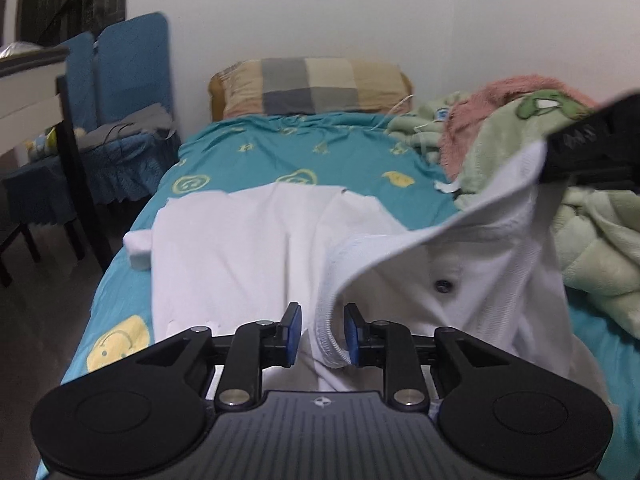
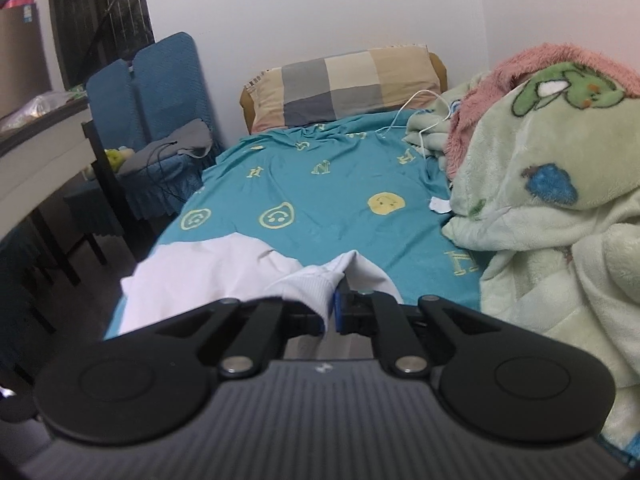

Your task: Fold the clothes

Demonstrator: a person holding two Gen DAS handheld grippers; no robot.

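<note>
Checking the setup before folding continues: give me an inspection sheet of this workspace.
Surface: bed sheet, teal with yellow prints, wrinkled.
Job's things: white shirt spread on the sheet, one edge lifted.
Clutter: green blanket and pink blanket heaped on the right; checked pillow at the head.
Grippers: left claw open around a shirt hem; right claw shut on the shirt's ribbed edge.
Cables: white cable near the pillow.
Surroundings: blue chair, white wall.
</note>
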